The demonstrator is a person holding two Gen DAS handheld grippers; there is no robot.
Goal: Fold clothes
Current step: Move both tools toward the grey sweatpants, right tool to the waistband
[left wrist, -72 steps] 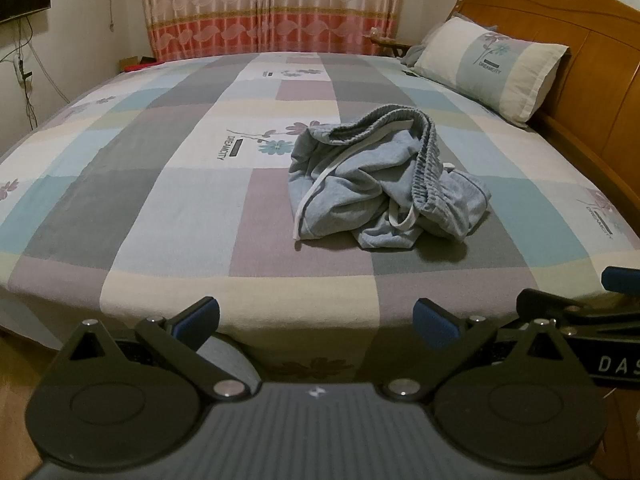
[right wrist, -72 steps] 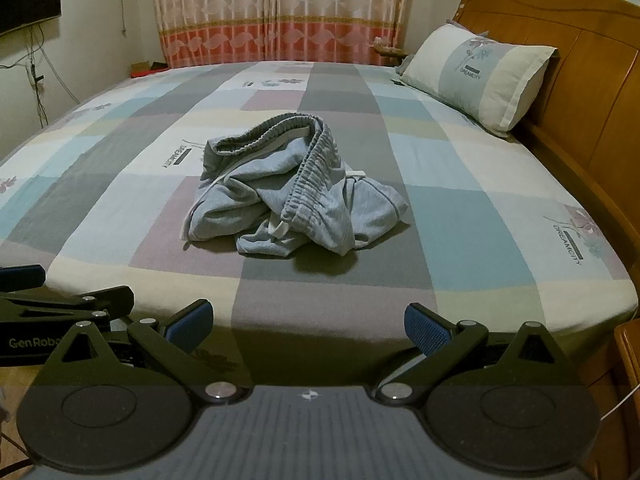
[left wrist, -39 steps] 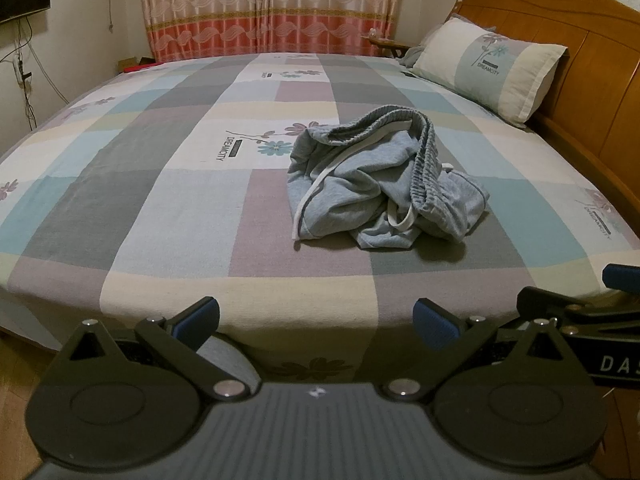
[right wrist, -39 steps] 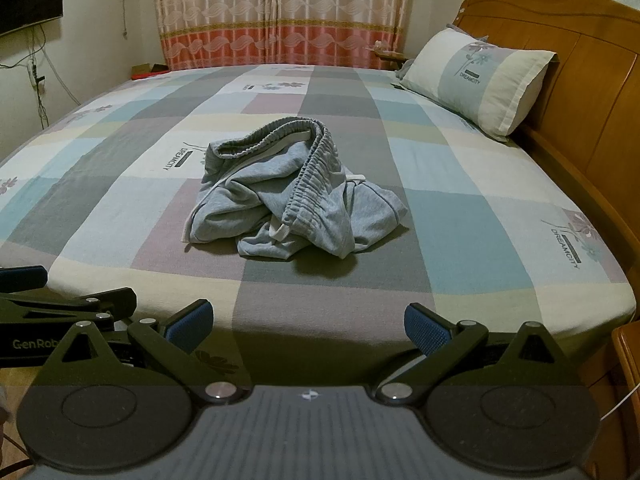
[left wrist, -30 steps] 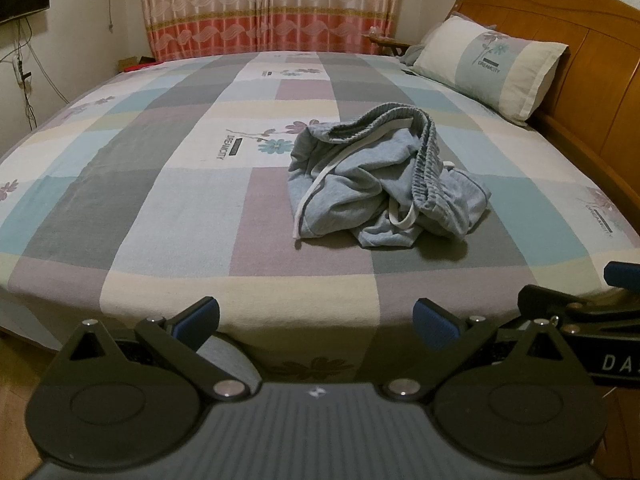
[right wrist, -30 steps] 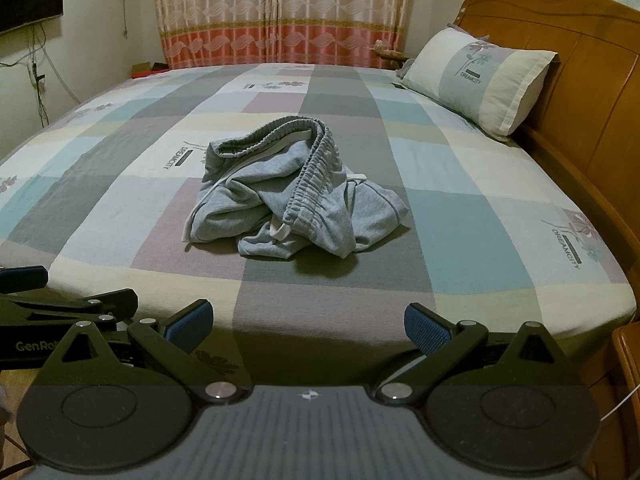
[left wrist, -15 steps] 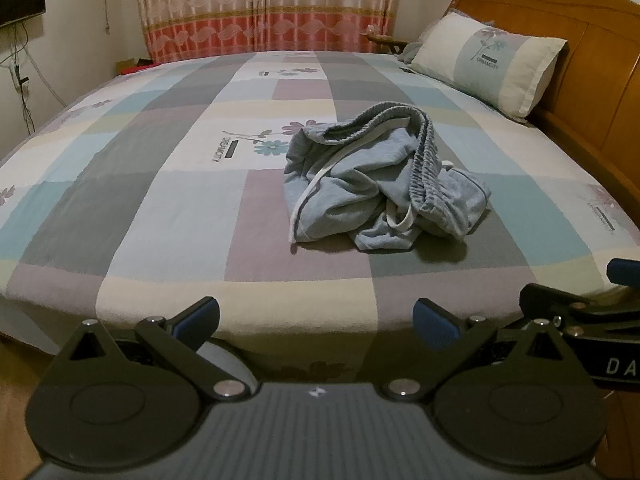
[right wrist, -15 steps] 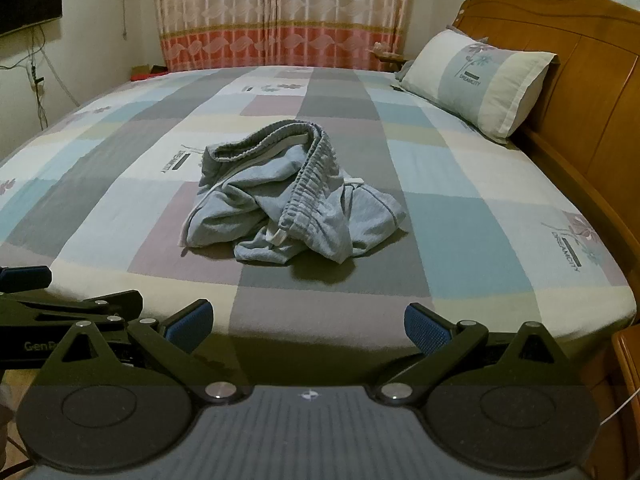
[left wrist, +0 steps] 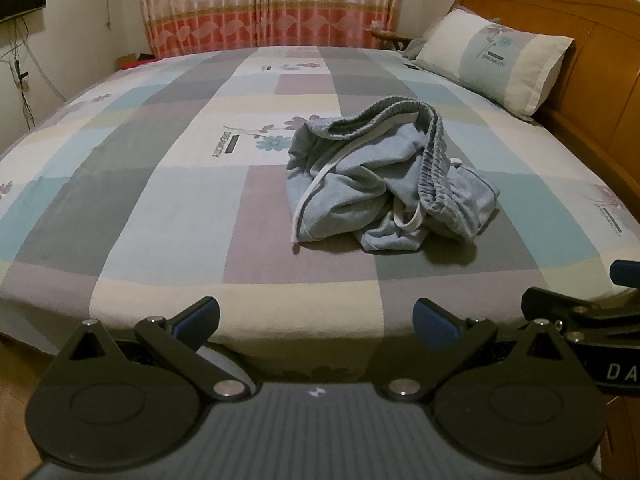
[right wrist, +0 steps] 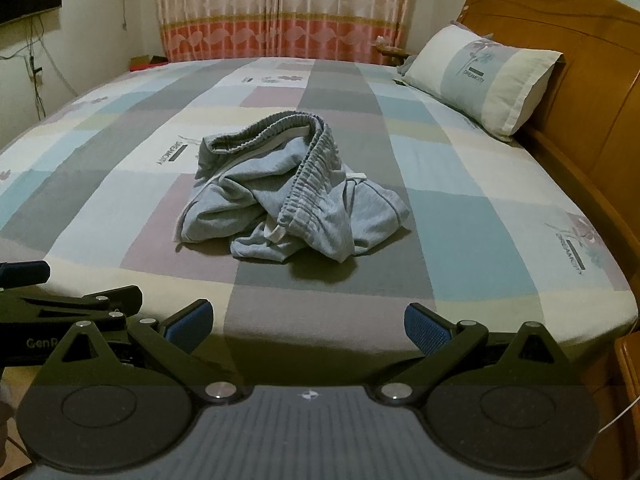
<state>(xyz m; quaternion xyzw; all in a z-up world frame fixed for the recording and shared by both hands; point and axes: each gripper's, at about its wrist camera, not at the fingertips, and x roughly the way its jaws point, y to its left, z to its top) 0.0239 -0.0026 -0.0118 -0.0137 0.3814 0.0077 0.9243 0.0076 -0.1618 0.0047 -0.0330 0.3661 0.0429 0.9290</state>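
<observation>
Left claw (left wrist: 316, 322) wide, right claw (right wrist: 309, 324) wide, both short of bed edge (left wrist: 280, 330), crumpled shorts (left wrist: 384, 192) mid-bed

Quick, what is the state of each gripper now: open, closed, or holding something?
Left gripper: open, holding nothing, short of the grey shorts.
Right gripper: open, holding nothing.

Shorts (left wrist: 384, 184) crumpled on bed (left wrist: 168, 208), mid-mattress, nearer foot edge. Pillow (left wrist: 496, 60) far right, against headboard (left wrist: 592, 40). Curtain (left wrist: 264, 4) behind bed. Left gripper (left wrist: 316, 318) and right gripper (right wrist: 308, 324) side by side before foot edge, well apart from shorts.
</observation>
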